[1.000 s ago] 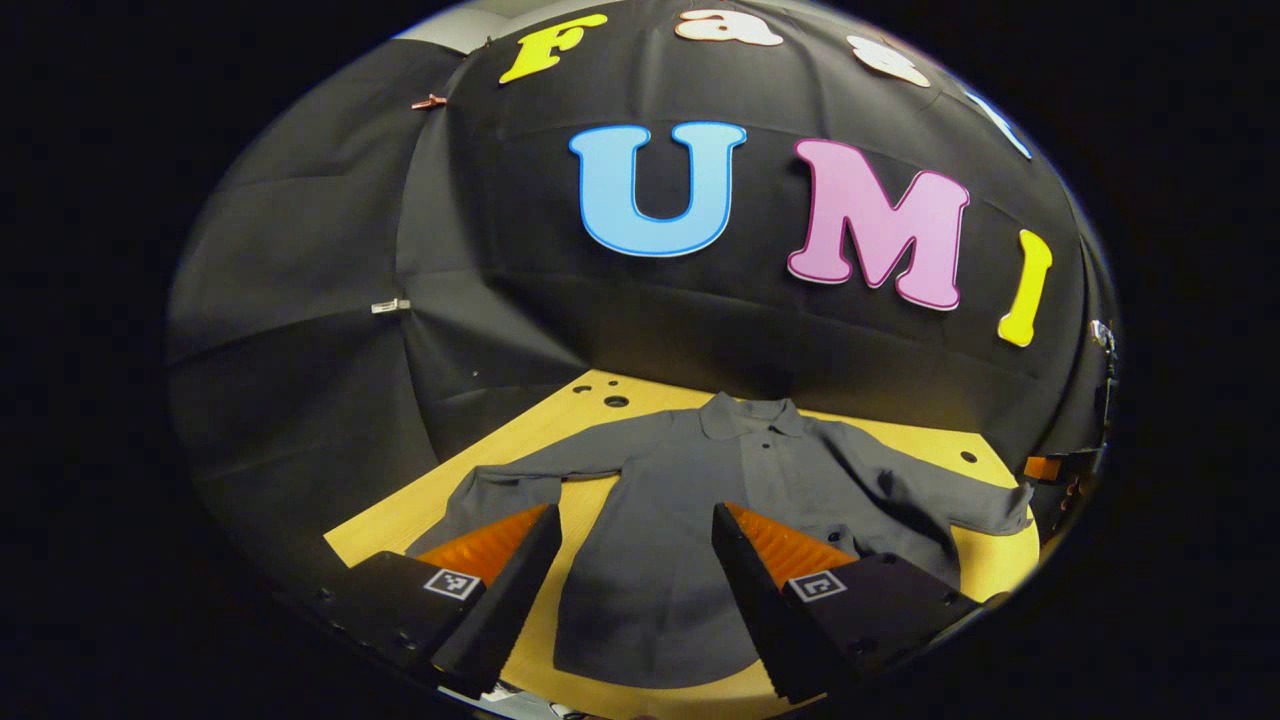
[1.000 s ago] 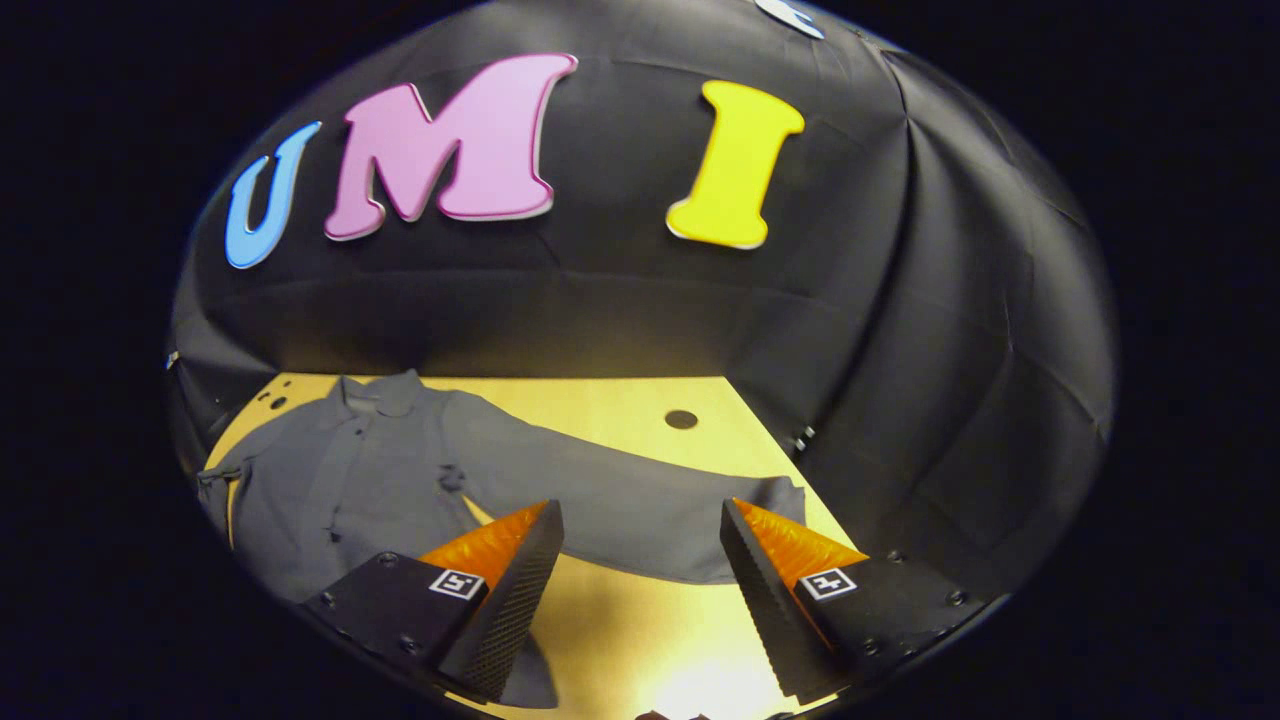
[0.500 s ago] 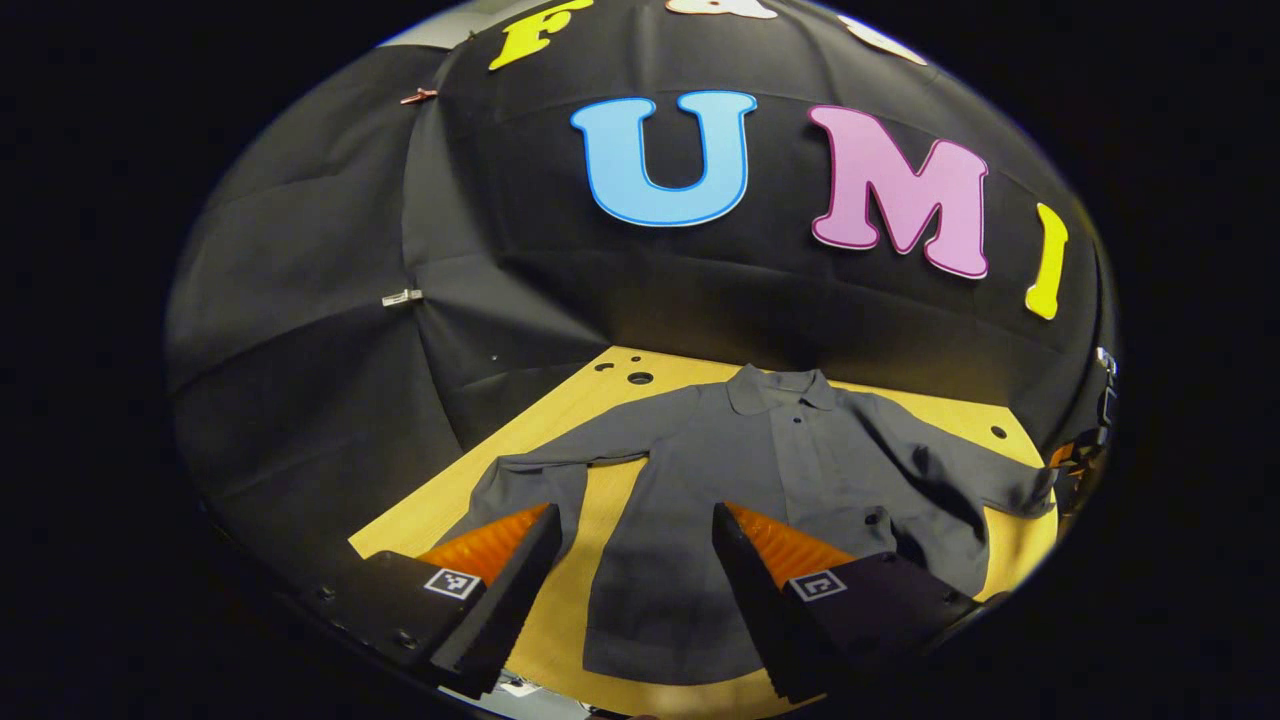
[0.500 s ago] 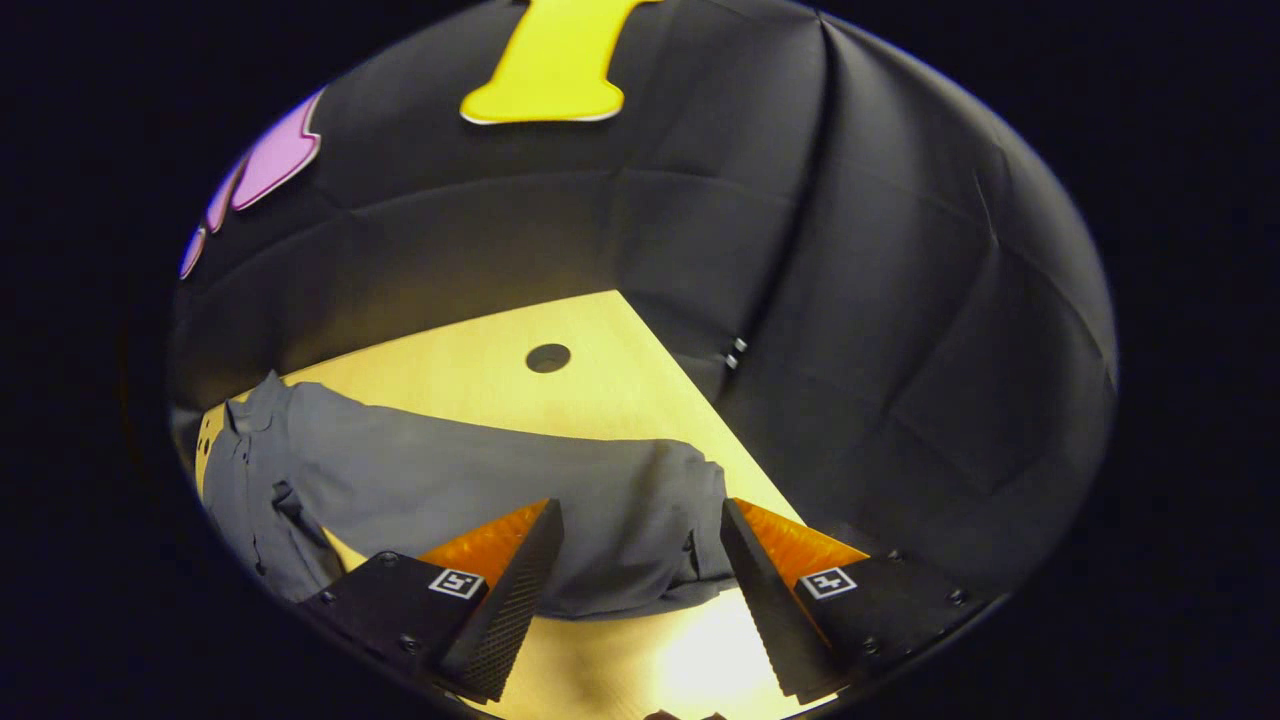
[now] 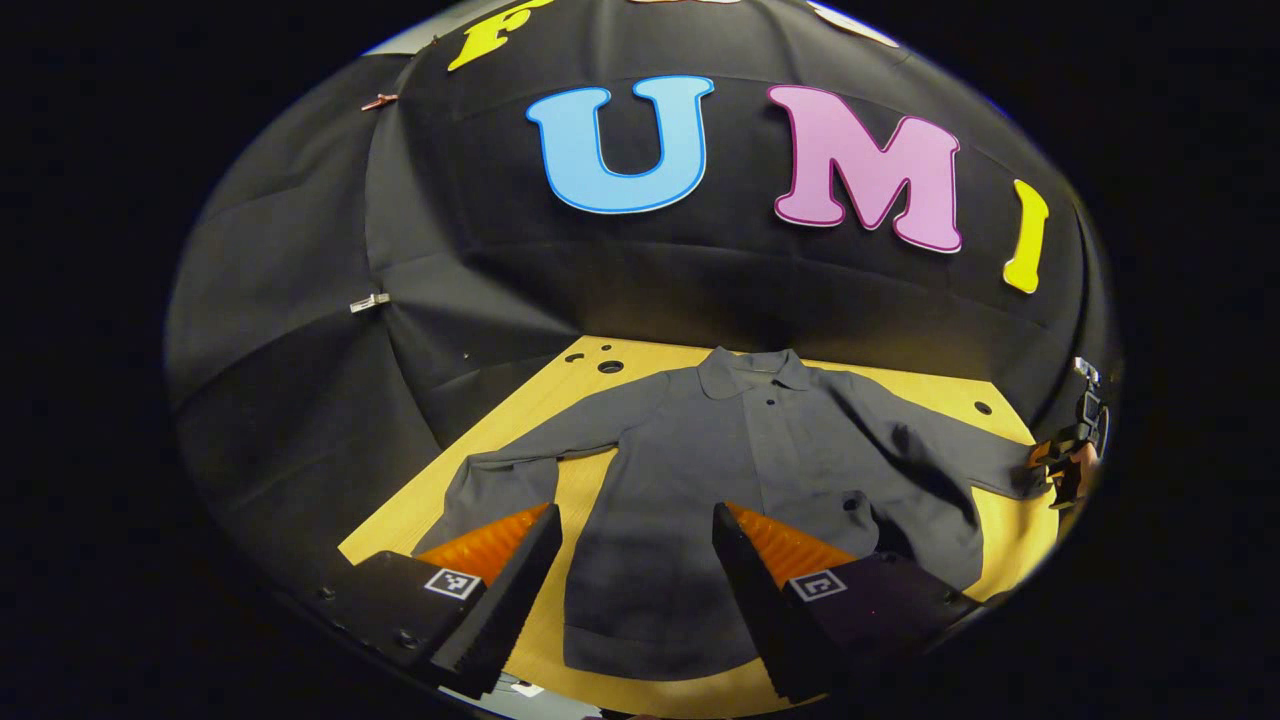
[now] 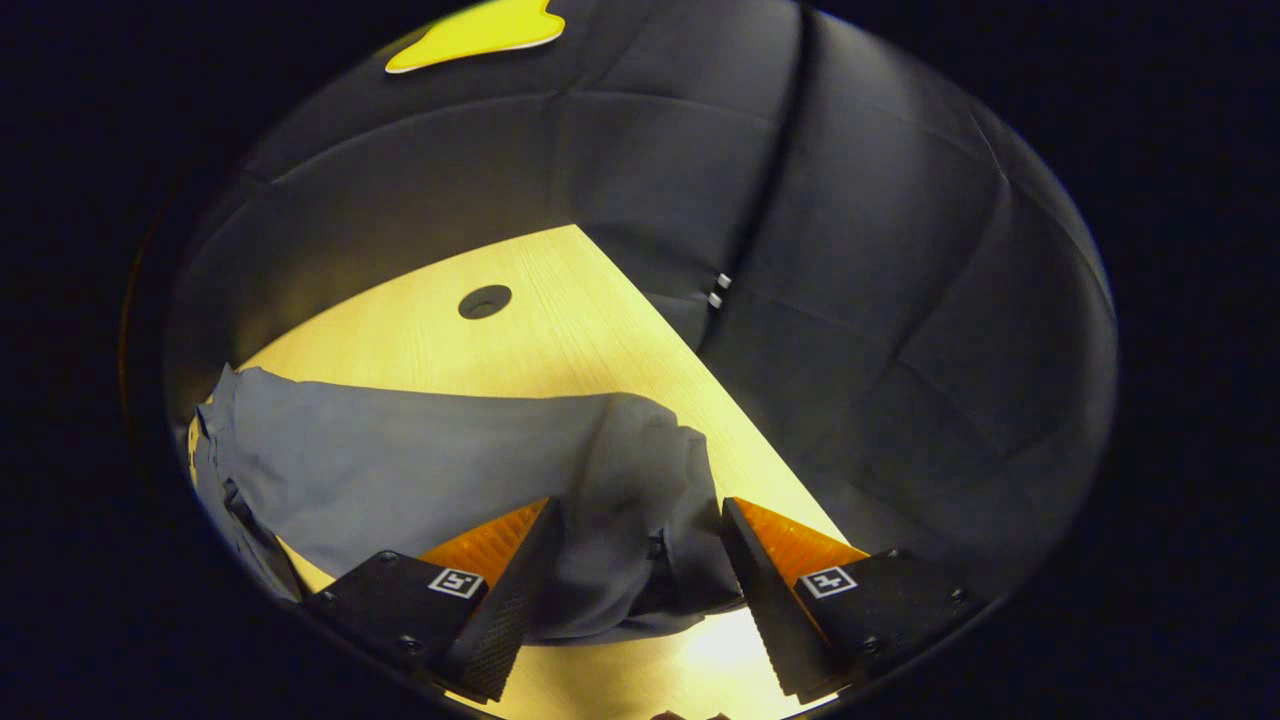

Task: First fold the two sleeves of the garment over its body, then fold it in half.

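A grey long-sleeved shirt (image 5: 740, 470) lies spread flat, front up, on the pale wooden surface (image 5: 560, 400), with its collar toward the booth's black wall and its hem toward the camera in the left gripper view. The left gripper (image 5: 632, 570) hangs above the near edge of the shirt with its jaws released and wide apart; between them lies the lower part of the shirt's body, and nothing is pinched. Just beyond the tip of one jaw lies the cuff of one sleeve (image 5: 500, 485), stretched out to the side of the body and flat on the wood. The other sleeve runs out to the far side of the shirt, where the right gripper (image 5: 1065, 465) shows small at the rim of the left gripper view, at that sleeve's end. In the right gripper view, the right gripper (image 6: 640, 560) has its jaws open on either side of the bunched cuff end of that sleeve (image 6: 640, 520); the cloth sits in the gap, apparently close to both pads, but the view is too low and shadowed to tell whether either one touches it. Beyond the jaws, a round hole (image 6: 485, 301) marks the bare surface near the wall.
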